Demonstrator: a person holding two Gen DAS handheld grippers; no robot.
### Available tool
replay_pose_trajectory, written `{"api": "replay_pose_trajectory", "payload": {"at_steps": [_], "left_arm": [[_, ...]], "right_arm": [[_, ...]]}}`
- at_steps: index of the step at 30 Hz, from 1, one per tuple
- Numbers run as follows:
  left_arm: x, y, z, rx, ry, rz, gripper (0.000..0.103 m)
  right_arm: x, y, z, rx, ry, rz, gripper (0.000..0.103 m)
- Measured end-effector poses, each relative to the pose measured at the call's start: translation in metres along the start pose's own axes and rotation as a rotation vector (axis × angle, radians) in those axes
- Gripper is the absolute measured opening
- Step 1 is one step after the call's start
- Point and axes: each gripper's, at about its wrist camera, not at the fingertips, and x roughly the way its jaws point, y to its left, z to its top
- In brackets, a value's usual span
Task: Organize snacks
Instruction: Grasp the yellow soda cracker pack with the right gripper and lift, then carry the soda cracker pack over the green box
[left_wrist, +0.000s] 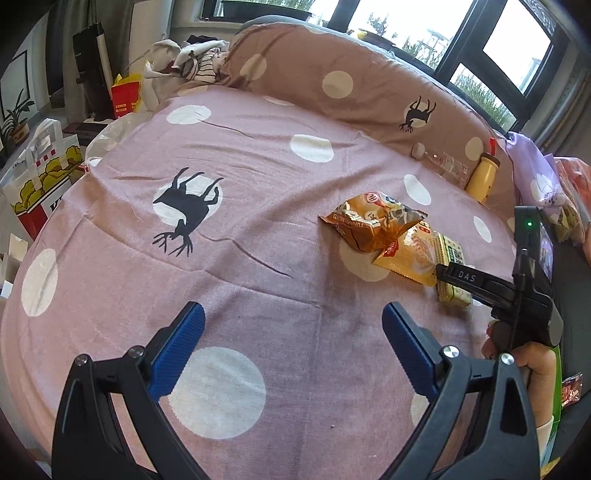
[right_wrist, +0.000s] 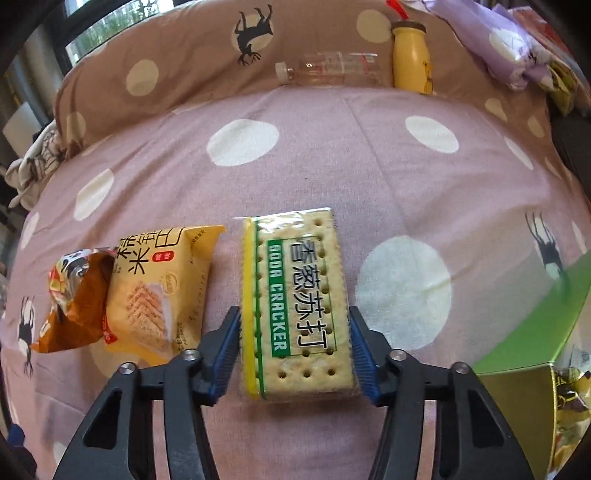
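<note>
Because the bed (right_wrist: 295, 155) with its pink spotted sheet serves as the sorting surface, the snacks lie in a row on it, with the soda cracker pack (right_wrist: 295, 302) as the marker: the yellow rice-cake packet (right_wrist: 159, 291) just to its left and the orange-brown bag (right_wrist: 74, 302) beyond that, overlapping. Drinks, a clear bottle (right_wrist: 332, 70) and a yellow bottle (right_wrist: 410, 59), rest well behind the crackers against the pillow, seemingly kept apart. Right tongs (right_wrist: 295, 354) clamp the cracker pack's long sides, probably to shift it; left tongs (left_wrist: 291, 347) gape wide, empty, nearer than the crackers.
</note>
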Motion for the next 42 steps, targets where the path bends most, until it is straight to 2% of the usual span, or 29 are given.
{"api": "replay_pose_trajectory", "payload": {"at_steps": [3,7,11,15,17,20,21,22,24,26,29,32,34,36,42], "left_arm": [[-0.001,-0.001,-0.001,0.005,-0.001,-0.001,0.097],[0.001,-0.006,-0.003,0.025,0.037,-0.009,0.096],[0.004,-0.008,-0.005,0.02,0.065,-0.028,0.095],[0.005,-0.014,-0.009,0.03,0.096,-0.048,0.093],[0.006,-0.016,-0.011,0.035,0.11,-0.066,0.093],[0.008,-0.022,-0.014,0.048,0.139,-0.09,0.09],[0.008,-0.024,-0.014,0.056,0.142,-0.099,0.086],[0.008,-0.028,-0.016,0.068,0.146,-0.109,0.076],[0.011,-0.033,-0.018,0.075,0.173,-0.137,0.069],[0.015,-0.041,-0.024,0.083,0.222,-0.2,0.062],[0.024,-0.059,-0.034,0.128,0.289,-0.257,0.053],[0.031,-0.075,-0.044,0.169,0.333,-0.27,0.046],[0.037,-0.082,-0.05,0.177,0.367,-0.285,0.042],[0.041,-0.086,-0.054,0.178,0.387,-0.285,0.039],[0.039,-0.097,-0.059,0.215,0.361,-0.277,0.038]], "right_arm": [[-0.015,-0.007,-0.01,0.02,0.026,0.064,0.055],[-0.046,-0.01,-0.038,0.066,0.065,0.225,0.055],[-0.063,0.0,-0.076,0.036,0.081,0.258,0.056],[-0.063,0.009,-0.104,-0.01,0.187,0.306,0.056],[-0.064,0.012,-0.103,-0.03,0.191,0.294,0.056],[-0.076,0.004,-0.1,-0.014,0.147,0.315,0.059],[-0.081,-0.001,-0.099,-0.002,0.129,0.335,0.06],[-0.085,-0.007,-0.097,0.021,0.108,0.353,0.06],[-0.089,-0.023,-0.091,0.072,0.07,0.377,0.06],[-0.087,-0.032,-0.09,0.104,0.065,0.409,0.06],[-0.078,-0.043,-0.089,0.164,0.1,0.481,0.06],[-0.069,-0.048,-0.088,0.184,0.139,0.529,0.058],[-0.062,-0.042,-0.089,0.184,0.174,0.545,0.054],[-0.056,-0.035,-0.089,0.176,0.203,0.527,0.05],[-0.049,-0.026,-0.09,0.164,0.23,0.524,0.048]]}}
